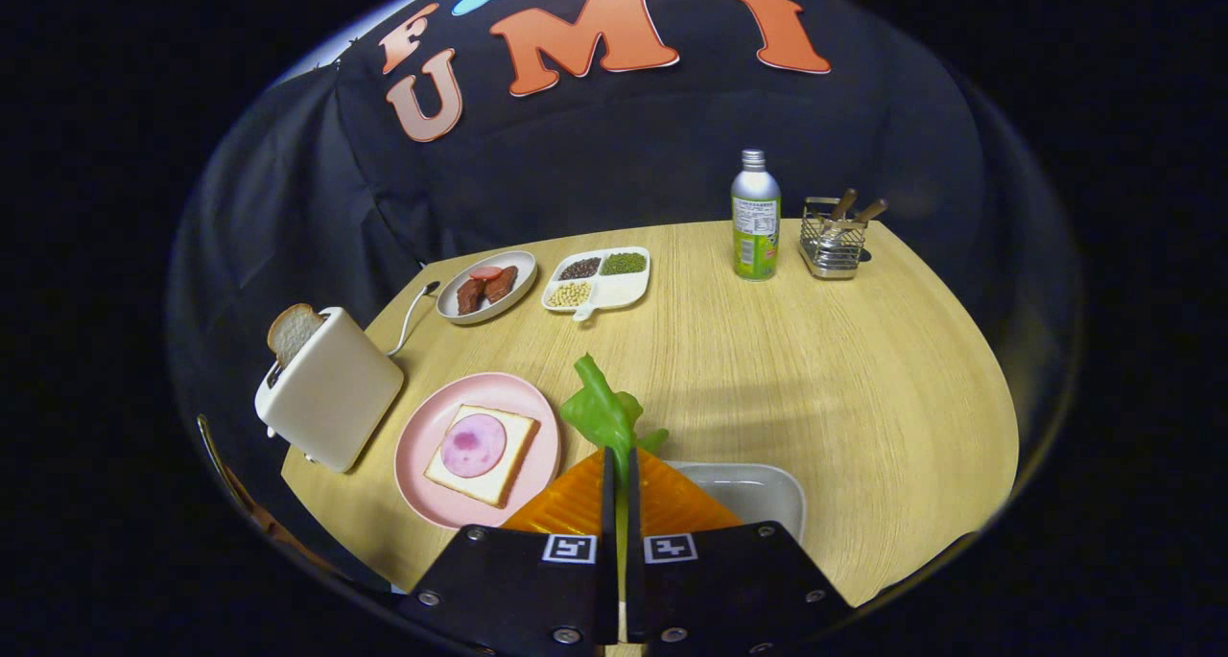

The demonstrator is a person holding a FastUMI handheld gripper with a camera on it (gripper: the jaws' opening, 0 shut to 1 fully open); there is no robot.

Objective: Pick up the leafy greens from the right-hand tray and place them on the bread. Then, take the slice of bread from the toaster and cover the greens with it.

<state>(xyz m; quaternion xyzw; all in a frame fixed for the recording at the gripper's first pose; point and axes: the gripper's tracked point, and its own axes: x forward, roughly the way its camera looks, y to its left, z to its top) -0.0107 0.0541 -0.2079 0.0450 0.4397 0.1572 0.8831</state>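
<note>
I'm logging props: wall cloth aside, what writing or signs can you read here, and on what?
Bottle: label print too small to read.
Gripper: two square coded markers, no words; its fingers are shut on the leafy greens.
No other readable text.

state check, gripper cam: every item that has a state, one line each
gripper: shut on leafy greens
leafy greens: held, lifted above the table
right-hand tray: empty
bread on pink plate: topped with ham, uncovered
toaster: slice sticking up from slot
bottle: upright, capped
</note>
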